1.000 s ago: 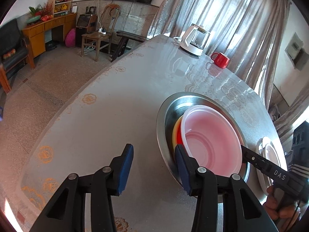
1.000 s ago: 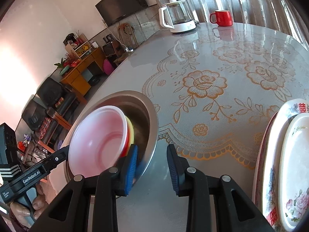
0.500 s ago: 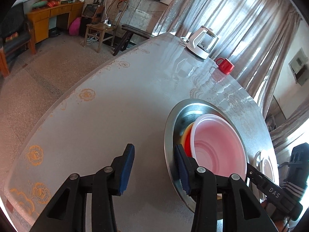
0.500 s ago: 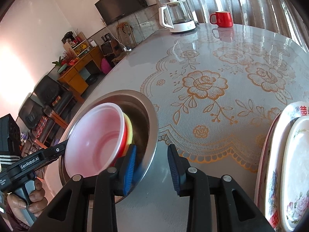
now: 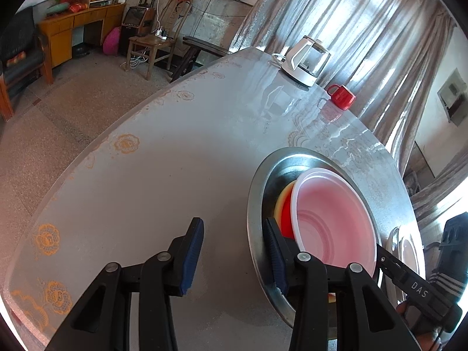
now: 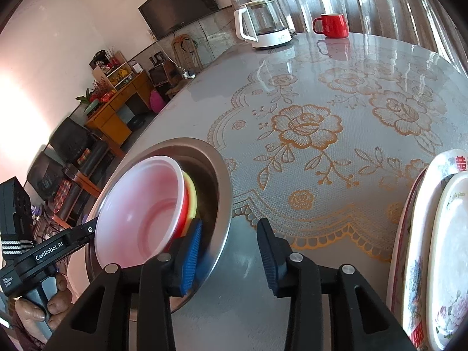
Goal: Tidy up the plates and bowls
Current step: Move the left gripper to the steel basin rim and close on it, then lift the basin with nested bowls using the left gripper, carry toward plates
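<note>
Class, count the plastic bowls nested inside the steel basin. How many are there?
3: a translucent pink bowl on top, a red bowl under it and a yellow bowl lowest, all inside the steel basin. More could be hidden beneath.

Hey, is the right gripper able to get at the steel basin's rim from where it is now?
Probably yes. The right gripper has just been opening and already straddles the steel basin rim, one finger inside by the stacked bowls, nothing blocking.

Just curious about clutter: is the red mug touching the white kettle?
Apart. The right wrist view shows bare table between the red mug and the kettle.
</note>
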The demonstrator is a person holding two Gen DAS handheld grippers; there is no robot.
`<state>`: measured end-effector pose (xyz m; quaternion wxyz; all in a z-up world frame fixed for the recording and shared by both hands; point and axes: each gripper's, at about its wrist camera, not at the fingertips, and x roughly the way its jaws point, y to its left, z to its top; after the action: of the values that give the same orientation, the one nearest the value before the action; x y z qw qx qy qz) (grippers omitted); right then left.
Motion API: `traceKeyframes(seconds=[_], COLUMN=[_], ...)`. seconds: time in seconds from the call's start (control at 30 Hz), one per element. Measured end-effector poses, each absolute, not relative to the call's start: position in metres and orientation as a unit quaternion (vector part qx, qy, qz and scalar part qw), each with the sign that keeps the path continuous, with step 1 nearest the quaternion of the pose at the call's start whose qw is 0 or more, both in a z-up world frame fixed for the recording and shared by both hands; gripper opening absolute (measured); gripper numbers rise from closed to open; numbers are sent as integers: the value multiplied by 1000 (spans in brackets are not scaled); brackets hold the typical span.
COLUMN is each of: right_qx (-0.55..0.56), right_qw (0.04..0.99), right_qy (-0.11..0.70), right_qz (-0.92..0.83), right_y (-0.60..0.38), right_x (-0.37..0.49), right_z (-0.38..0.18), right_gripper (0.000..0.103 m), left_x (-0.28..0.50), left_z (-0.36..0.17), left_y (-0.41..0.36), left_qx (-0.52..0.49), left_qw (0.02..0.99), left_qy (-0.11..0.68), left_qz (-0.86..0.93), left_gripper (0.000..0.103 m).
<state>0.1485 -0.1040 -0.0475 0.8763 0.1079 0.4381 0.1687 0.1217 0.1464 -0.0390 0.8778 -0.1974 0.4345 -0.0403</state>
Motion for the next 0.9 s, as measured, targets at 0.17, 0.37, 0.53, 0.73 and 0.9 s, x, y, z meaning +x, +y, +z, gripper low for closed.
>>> traceKeyframes(seconds=[0.17,0.37,0.53,0.73,0.9], right_qx=[117,131,142,123,132], right_qw=[876,872,866,869,861], right_qy=[437,440,447,442,454], right_qz=[168,171,175,184,186], right_y=[-105,-106,-108,-100,-101], right_x=[151,154,156,153,155], right_z=[-50,-51,-52,-48,-52], right_gripper=[37,34,34,22,21], left_x=[119,115,112,106,100], left_z=[-40,-35,-37,-36,-30], left_y=[147,140,146,147,138], left_qx=[-209,-193,-214,-230,-208], left_qw=[879,889,883,877,884], left_qy=[424,405,404,407,405], left_qz=[-65,-89,-102,-112,-108], left_gripper=[33,15,14,14,14])
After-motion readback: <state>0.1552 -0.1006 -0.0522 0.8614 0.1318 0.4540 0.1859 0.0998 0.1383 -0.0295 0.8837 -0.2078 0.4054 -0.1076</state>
